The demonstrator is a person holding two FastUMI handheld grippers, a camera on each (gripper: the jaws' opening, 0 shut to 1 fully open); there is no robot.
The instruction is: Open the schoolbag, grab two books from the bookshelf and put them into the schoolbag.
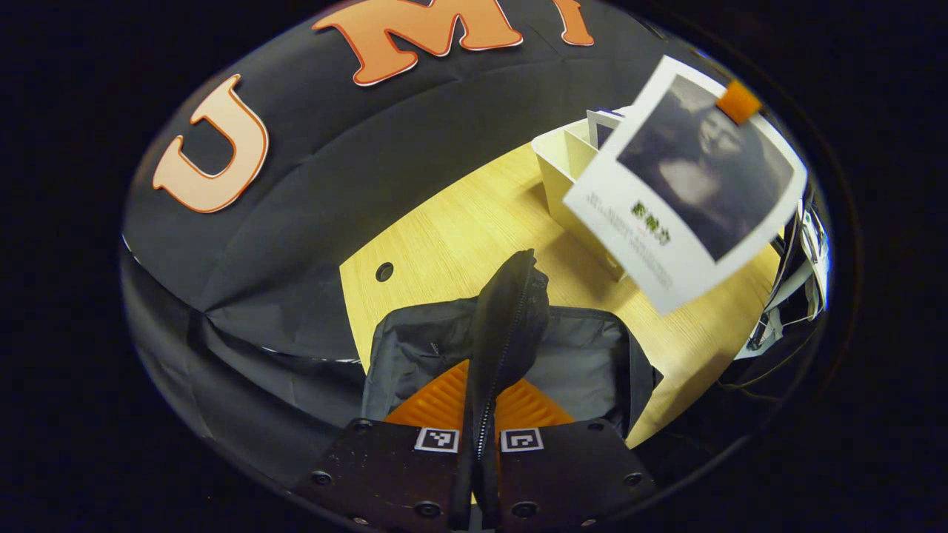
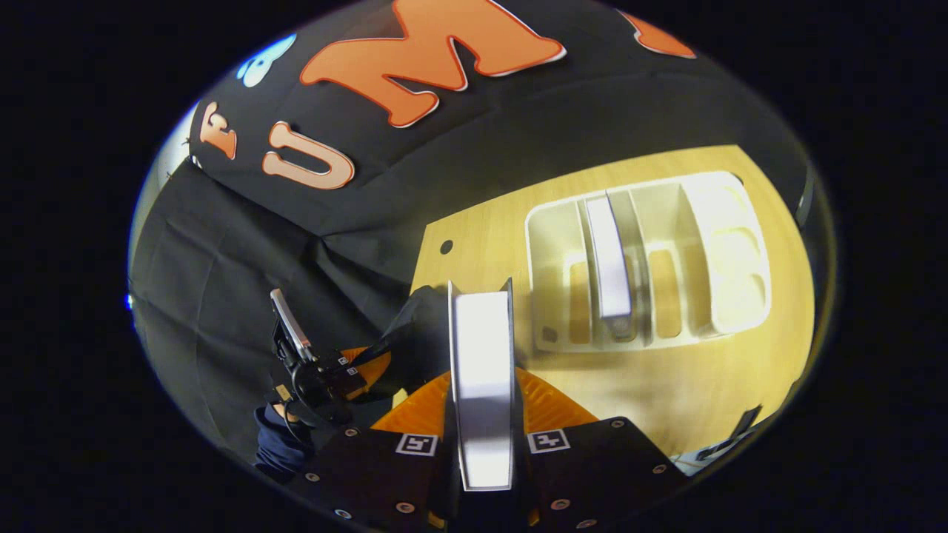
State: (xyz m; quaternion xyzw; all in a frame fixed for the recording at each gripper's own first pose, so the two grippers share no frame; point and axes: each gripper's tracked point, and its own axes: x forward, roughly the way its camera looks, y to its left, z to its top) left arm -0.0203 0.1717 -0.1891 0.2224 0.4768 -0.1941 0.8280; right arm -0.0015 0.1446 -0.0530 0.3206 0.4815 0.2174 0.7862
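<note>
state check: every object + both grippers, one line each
schoolbag: open, flap pinched upright
left gripper: shut on the schoolbag flap
right gripper: shut on a book
held book: in the air over the table, apart from the bookshelf
bookshelf: on the table, one book standing in a slot, other slots empty

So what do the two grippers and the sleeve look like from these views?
Each gripper, left gripper and right gripper, has a dark, screw-studded body carrying two small square black-and-white markers. In the right gripper view, the left gripper carries a slim upright device, and the hand holding it wears a dark blue sleeve.
</note>
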